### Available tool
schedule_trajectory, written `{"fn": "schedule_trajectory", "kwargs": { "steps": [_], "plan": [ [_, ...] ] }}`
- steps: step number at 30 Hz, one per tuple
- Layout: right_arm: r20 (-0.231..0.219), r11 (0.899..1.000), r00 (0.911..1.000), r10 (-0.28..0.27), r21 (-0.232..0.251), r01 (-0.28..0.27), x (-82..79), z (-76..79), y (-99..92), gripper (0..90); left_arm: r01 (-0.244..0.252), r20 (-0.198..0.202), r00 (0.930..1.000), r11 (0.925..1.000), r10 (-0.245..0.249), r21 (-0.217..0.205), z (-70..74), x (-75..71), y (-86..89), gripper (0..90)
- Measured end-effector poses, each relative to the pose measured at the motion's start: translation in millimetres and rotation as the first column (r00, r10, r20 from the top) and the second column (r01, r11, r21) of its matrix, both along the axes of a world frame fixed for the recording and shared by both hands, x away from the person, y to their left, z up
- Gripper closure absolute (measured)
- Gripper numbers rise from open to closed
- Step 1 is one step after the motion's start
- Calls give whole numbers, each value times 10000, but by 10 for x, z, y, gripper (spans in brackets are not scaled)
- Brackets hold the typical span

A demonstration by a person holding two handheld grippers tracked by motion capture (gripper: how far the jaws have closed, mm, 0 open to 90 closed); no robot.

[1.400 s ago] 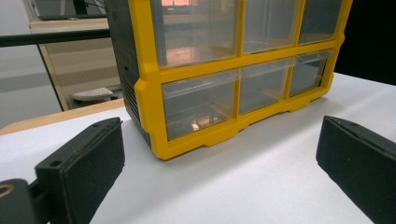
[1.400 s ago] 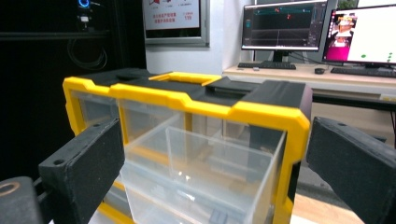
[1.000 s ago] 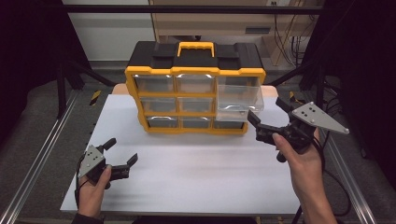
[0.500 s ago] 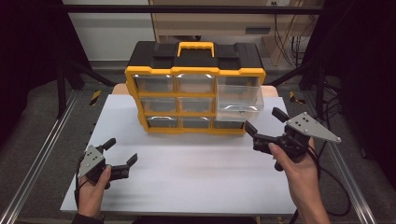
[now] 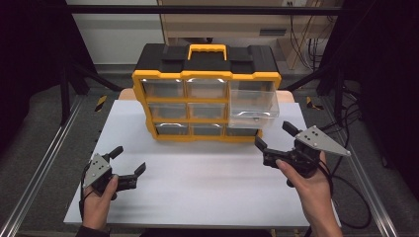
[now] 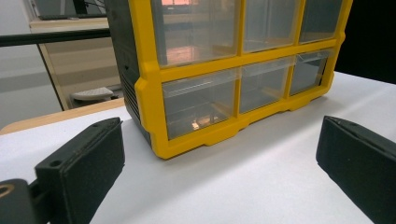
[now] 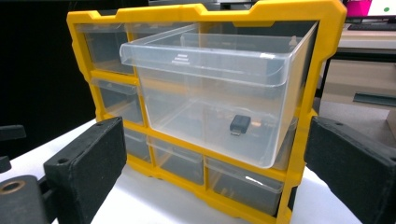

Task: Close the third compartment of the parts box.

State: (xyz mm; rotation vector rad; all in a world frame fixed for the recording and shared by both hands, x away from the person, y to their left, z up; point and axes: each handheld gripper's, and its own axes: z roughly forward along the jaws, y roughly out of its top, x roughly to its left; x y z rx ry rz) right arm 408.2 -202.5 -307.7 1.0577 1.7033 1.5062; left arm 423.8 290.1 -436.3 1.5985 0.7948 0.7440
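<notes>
A yellow and black drawer organizer (image 5: 205, 74) stands at the back of the white table (image 5: 197, 197). Its large clear drawer (image 5: 253, 106) at the upper right is pulled out. Inside it lies a small black adapter-like part (image 7: 239, 124). My right gripper (image 5: 273, 134) hovers open just in front of and below that drawer (image 7: 210, 70), and holds nothing. My left gripper (image 5: 129, 159) rests open near the table's front left, apart from the organizer (image 6: 149, 93) and facing its lower left corner. The other small drawers are closed.
Aluminium rails (image 5: 44, 163) run along both sides of the table. Cables (image 5: 346, 182) trail off the right edge by my right hand. A carry handle (image 5: 206, 49) tops the organizer. Bare white surface lies between the two grippers.
My right gripper has drawn slightly down and back toward me from the drawer front. The drawer stays pulled out. The left gripper has not moved.
</notes>
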Motion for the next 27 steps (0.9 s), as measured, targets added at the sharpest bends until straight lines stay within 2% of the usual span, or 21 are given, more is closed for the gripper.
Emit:
{"fn": "schedule_trajectory", "kwargs": {
  "steps": [7,12,20,27],
  "plan": [
    [-83,9999,9999,-77,-69,77,-25,-27,20,102,-3,-7,10000,10000,3,-34,-3,6,5,9],
    [-337,9997,9994,-115,-218,108,-24,-87,43,165,8,0,10000,10000,-8,-29,0,8,7,9],
    [-724,9984,9974,58,-557,-99,-45,-176,120,347,5,-7,10000,10000,-5,0,-1,3,6,9],
    [-717,9979,9973,158,-611,-202,-60,-218,177,514,40,39,10000,10000,-41,86,6,7,-4,9]
  ]
}}
